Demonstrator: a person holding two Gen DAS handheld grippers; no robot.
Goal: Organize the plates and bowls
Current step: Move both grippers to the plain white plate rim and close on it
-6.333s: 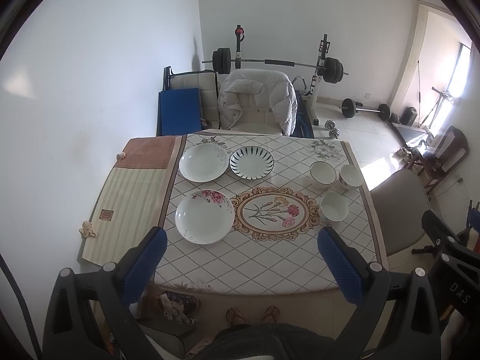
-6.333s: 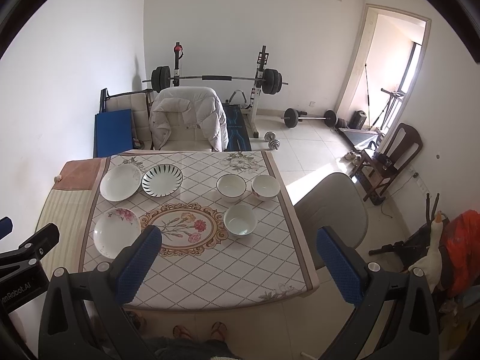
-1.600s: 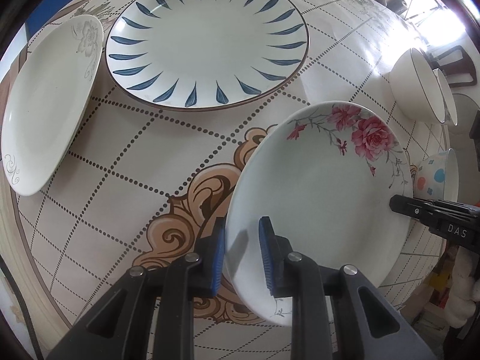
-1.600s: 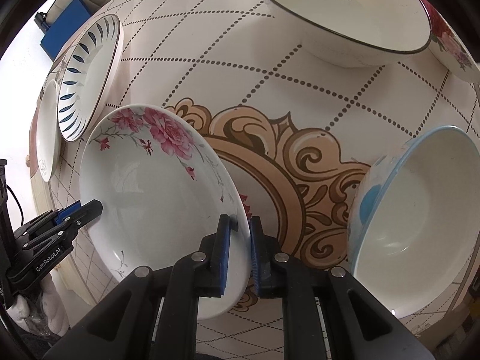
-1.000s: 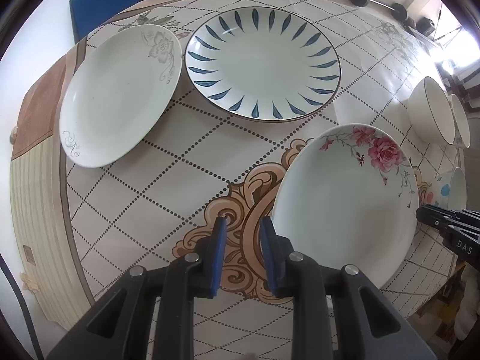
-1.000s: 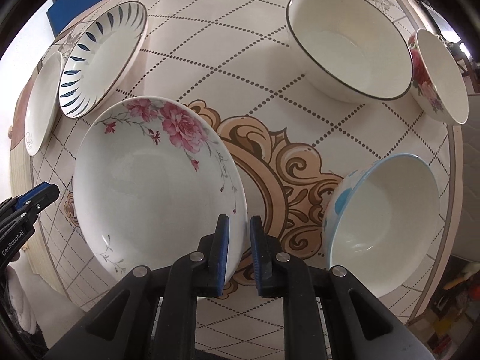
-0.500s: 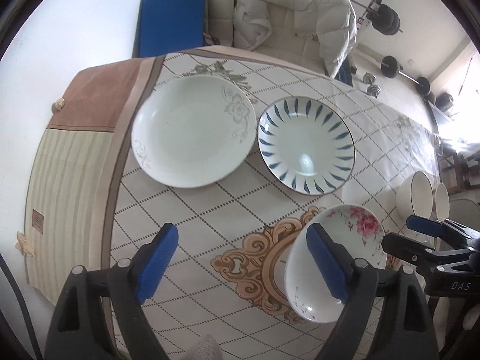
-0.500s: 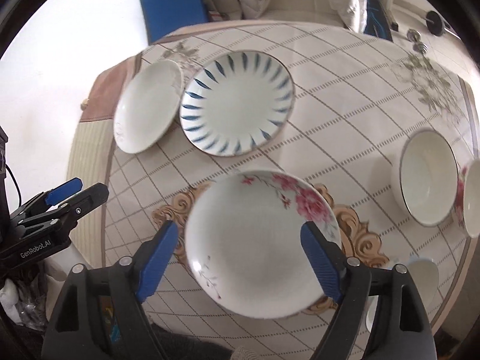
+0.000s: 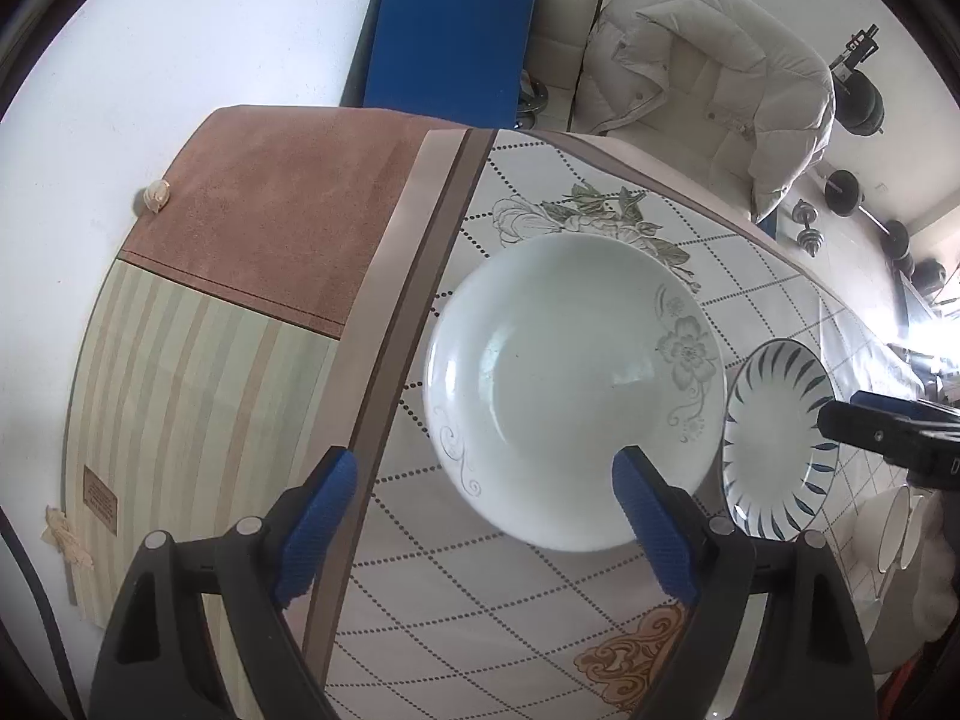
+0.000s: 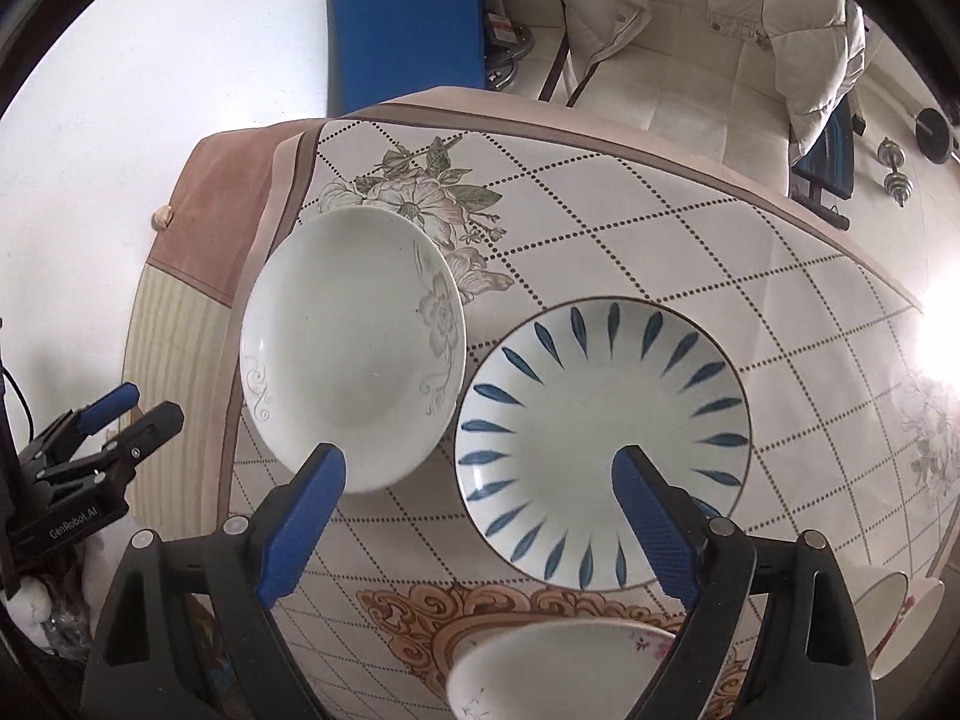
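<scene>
White glazed plates lay apart on a quilted patterned tablecloth [image 10: 660, 252]. Both tools hung above them, pointing steeply down, each with blue pads spread wide and nothing between them. The left gripper [image 9: 486, 516] was over the white plate with grey flowers [image 9: 570, 384], near the table's left border. The right gripper [image 10: 480, 516] was over the blue-leaf plate [image 10: 606, 444], just beside the white one. A rose plate [image 10: 558, 666] showed at the lower edge, under that tool. Likely risks: a pad coming down on a glossy rim could tip or skid a plate into its close neighbour, and a shallow pinch on the thin edge could let it slip when lifted
</scene>
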